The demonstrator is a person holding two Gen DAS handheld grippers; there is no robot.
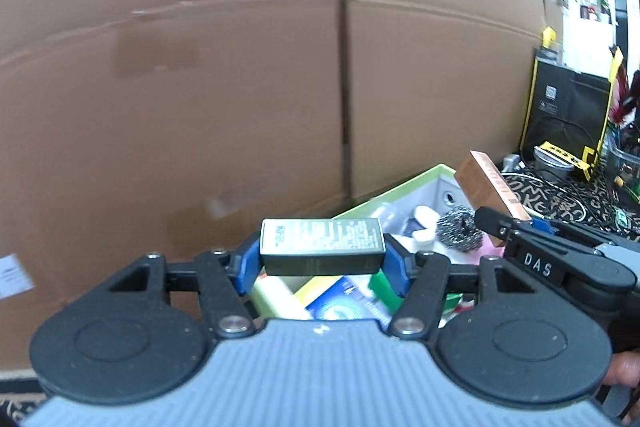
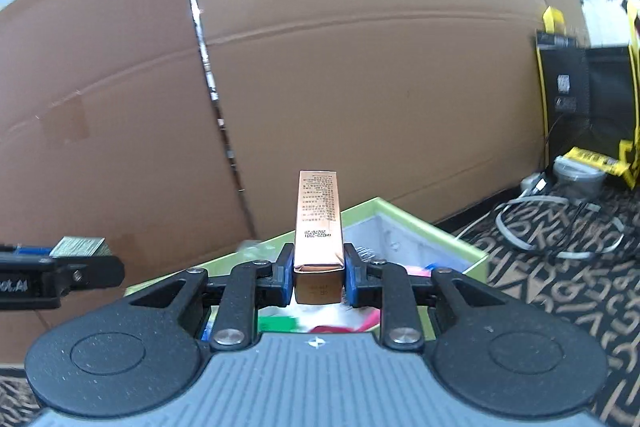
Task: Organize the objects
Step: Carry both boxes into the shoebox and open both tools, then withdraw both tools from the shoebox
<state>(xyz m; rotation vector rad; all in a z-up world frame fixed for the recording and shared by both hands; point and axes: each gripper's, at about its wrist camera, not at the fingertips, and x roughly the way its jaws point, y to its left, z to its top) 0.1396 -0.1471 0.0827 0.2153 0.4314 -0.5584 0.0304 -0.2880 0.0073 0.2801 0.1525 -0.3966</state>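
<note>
In the left wrist view, the left gripper [image 1: 322, 259] pinches a small grey-green rectangular carton [image 1: 322, 241] crosswise between its blue pads, the long printed face turned upward and covered in fine text. This carton hangs just above the near edge of the lime-green rimmed storage bin [image 1: 404, 187], which holds a steel-wool scouring ball [image 1: 459, 227], a white bottle cap, a pink sheet and bright packets, several of them blurred. Behind the bin a large brown cardboard wall [image 1: 200, 67] fills most of the frame. To the right of the bin, over its far corner, the right gripper [image 1: 496, 225] carries a slim copper-coloured carton [image 1: 486, 185], tilted. In the right wrist view, the right gripper [image 2: 319, 277] clamps the base of that shiny copper carton [image 2: 319, 223], which points away from the camera, dark print running down its top face and a date near the clamped end. It sits above the bin [image 2: 420, 221], over the near side. Left of the bin the left gripper [image 2: 76, 269] shows with the grey-green carton's end [image 2: 80, 247]. A patterned brown-and-black carpet [image 2: 560, 287] lies right of the bin.
</note>
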